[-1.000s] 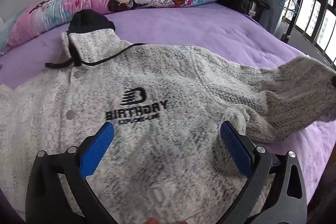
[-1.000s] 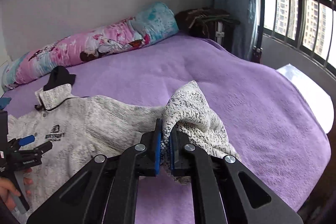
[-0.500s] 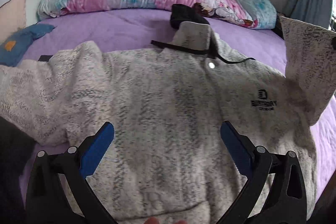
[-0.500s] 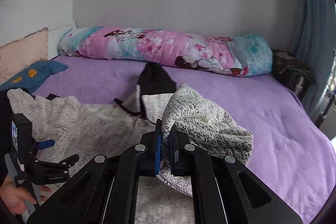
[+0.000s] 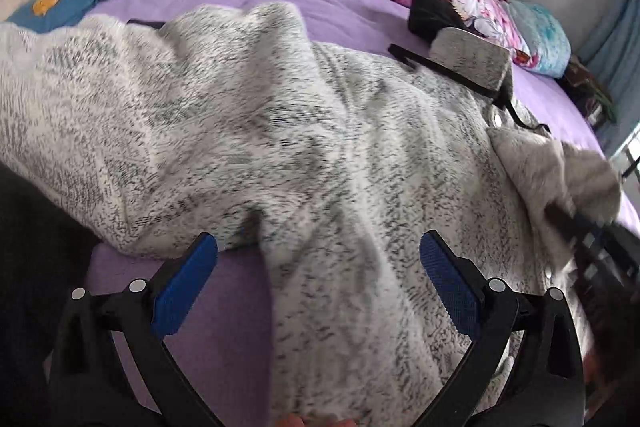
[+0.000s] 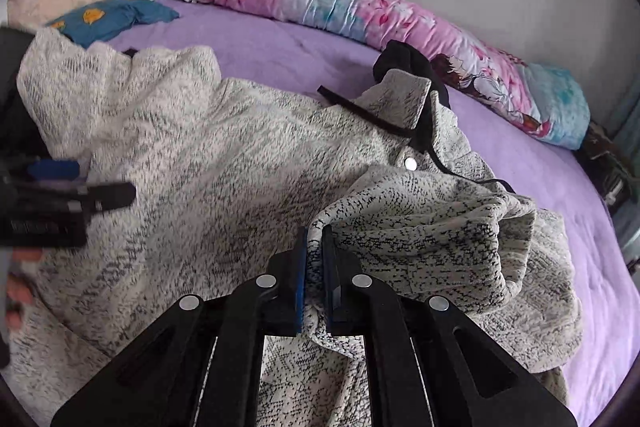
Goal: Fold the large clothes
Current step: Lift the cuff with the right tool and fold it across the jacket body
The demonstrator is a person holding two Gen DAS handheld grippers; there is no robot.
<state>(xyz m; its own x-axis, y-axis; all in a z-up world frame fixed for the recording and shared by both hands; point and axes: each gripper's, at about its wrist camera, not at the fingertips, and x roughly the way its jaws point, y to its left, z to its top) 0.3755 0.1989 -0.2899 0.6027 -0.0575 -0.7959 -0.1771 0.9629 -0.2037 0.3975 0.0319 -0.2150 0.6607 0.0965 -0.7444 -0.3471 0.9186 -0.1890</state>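
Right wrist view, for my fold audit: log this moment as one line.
right gripper: shut on speckled grey-white knit sleeve | sleeve over jacket body | left gripper: open, empty | purple bed sheet

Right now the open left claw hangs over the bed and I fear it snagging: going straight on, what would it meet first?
Most likely the speckled grey-white knit jacket, lying directly ahead between the left claw's blue pads; depth is unclear.
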